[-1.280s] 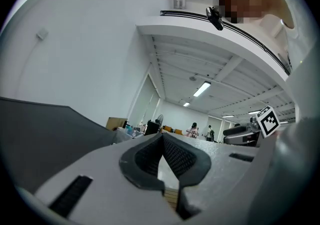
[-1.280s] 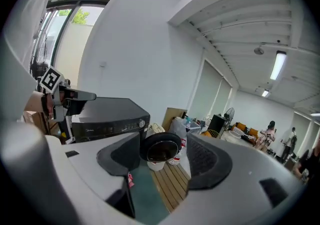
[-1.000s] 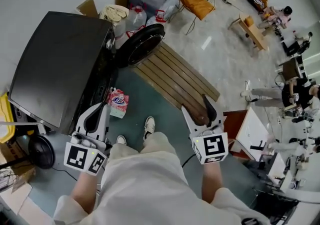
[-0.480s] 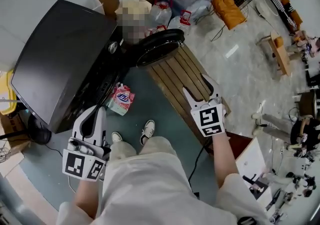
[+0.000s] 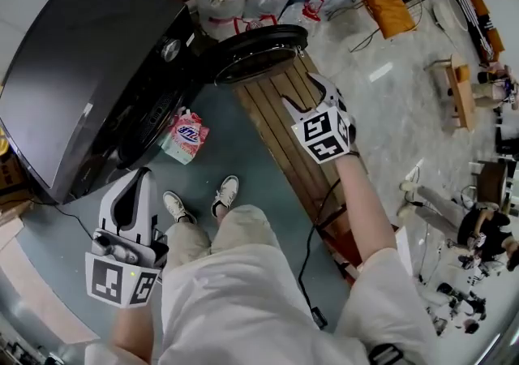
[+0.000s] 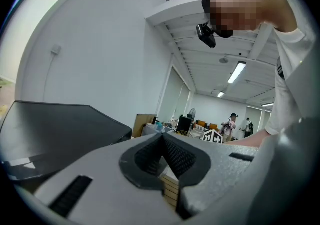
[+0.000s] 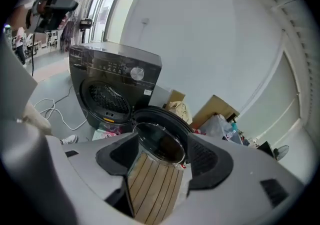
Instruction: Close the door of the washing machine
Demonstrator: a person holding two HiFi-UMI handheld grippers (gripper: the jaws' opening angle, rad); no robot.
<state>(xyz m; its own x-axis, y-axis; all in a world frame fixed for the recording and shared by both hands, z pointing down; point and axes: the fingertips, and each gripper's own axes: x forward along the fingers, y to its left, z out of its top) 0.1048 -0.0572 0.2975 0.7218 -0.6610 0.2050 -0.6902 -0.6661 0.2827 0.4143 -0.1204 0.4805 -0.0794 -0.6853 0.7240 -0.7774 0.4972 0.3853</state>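
Two grippers: left gripper (image 6: pixel 162 141) jaws together; right gripper (image 7: pixel 160 163) jaws apart, door (image 7: pixel 164 119) in view.

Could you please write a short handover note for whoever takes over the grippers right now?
Left gripper: jaws together, empty, beside the person's leg.
Right gripper: jaws apart and just opened a little further, empty. It is above the wooden slats, aimed at the door but not touching it.
Washing machine: its door is swung wide open, leaving the drum opening exposed.
Done: nothing yet.
Left: bring the right gripper to the door and swing it shut.
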